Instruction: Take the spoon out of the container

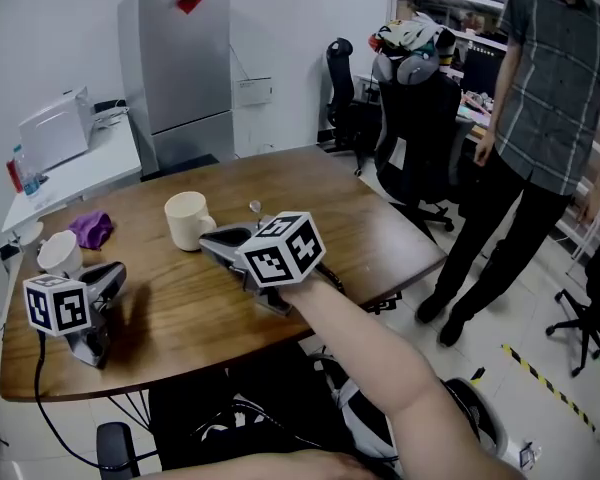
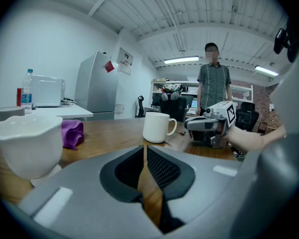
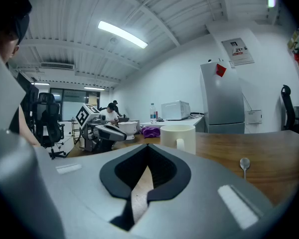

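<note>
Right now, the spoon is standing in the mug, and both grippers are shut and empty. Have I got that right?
Not quite. The spoon is not in the mug. It lies flat on the table, apart from the mug, as the right gripper view shows. The rest holds: the left gripper and the right gripper are both shut and empty.
</note>
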### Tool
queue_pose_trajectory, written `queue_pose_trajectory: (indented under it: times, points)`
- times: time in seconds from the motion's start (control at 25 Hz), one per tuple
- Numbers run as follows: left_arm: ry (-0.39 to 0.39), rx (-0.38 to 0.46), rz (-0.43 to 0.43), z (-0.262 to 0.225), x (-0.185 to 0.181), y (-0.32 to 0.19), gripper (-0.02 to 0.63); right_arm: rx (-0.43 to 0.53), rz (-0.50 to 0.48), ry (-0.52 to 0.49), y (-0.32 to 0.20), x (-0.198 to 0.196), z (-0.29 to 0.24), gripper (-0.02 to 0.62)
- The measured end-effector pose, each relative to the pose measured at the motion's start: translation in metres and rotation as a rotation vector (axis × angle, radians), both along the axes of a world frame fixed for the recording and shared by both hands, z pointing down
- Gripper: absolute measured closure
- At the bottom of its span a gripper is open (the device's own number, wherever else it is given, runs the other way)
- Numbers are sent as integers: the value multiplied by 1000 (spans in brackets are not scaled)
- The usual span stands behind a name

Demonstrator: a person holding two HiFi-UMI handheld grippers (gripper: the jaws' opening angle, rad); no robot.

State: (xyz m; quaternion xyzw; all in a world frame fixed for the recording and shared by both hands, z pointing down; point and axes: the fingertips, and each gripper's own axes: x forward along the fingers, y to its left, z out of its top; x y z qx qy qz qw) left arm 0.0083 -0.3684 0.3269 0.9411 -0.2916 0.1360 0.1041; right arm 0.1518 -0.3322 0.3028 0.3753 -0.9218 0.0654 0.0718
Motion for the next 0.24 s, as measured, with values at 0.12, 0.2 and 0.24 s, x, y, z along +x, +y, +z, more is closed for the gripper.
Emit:
queue_pose_trajectory:
  times: [0.12,0.2,0.24]
  points:
    - [-2,0,-3,0,0,2,584,-4,-3,1,2,1,1,594]
    - [-2,0,-4,1,1,2,584,-6,-5,2,2,1,1,595]
    - [-2,0,-5,1,1,3,584,-6,-5,3,3,1,2,594]
